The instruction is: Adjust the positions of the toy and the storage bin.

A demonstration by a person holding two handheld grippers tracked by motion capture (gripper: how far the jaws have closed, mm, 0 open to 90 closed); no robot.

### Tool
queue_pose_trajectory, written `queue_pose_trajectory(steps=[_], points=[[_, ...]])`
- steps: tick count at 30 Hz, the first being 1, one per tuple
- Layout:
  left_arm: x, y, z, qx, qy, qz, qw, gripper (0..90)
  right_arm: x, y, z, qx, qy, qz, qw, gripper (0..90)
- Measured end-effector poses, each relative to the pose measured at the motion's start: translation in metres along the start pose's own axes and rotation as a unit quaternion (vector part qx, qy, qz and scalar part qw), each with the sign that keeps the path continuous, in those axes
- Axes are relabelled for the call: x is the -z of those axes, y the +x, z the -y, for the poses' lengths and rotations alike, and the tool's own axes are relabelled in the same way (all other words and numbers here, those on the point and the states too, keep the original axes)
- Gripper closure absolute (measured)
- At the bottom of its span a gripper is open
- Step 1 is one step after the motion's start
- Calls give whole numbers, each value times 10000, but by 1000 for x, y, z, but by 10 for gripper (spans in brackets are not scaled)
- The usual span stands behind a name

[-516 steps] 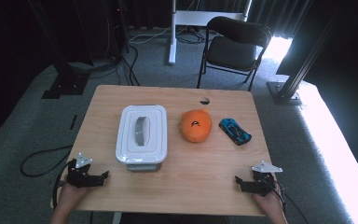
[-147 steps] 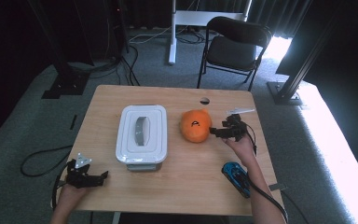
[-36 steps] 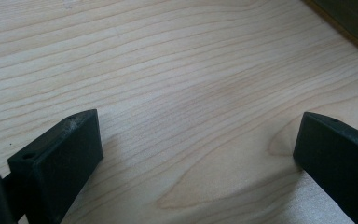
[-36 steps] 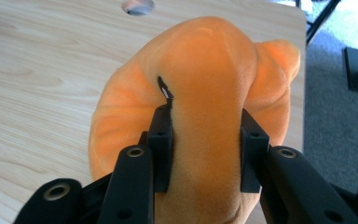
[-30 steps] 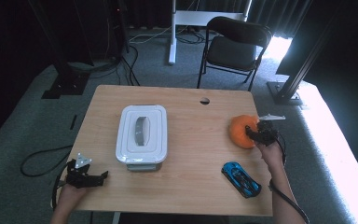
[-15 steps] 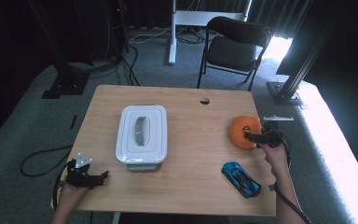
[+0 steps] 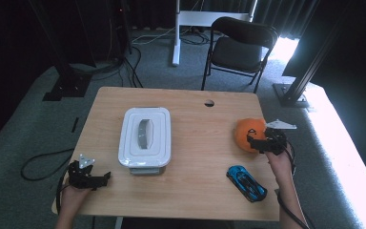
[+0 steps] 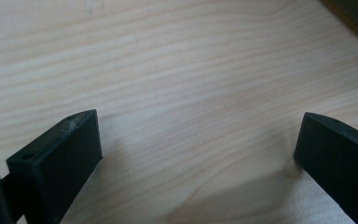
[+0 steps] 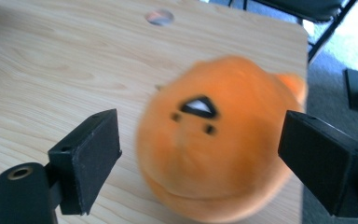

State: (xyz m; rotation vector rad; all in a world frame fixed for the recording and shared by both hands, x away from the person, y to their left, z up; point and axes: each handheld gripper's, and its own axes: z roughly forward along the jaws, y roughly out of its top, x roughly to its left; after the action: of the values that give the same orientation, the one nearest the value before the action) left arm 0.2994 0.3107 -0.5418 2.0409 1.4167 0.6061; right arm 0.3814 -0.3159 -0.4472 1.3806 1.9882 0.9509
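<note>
Orange plush toy (image 9: 214,149) sits near the table's (image 7: 195,191) right edge, soft and light; my right gripper (image 9: 200,163) has just been opening, jaws spread around it, best squeezed across its middle.

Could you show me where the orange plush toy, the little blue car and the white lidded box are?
orange plush toy (image 9: 209,154): right gripper view, middle of its face, between the open jaws.
blue toy car (image 7: 246,182): high view, on its roof.
white box (image 7: 145,136): high view, on the lid by its handle.
</note>
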Motion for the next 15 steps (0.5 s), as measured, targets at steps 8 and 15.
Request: queue_pose_trajectory(steps=[8,15], points=[[0,0,-9,20,-197,76,9998,10,-5,40,-12,69,-241,-522,9983,122],[-9,-1,-18,-99,-222,141,9996,11,-30,81,-15,250,-109,-832,9962,122]])
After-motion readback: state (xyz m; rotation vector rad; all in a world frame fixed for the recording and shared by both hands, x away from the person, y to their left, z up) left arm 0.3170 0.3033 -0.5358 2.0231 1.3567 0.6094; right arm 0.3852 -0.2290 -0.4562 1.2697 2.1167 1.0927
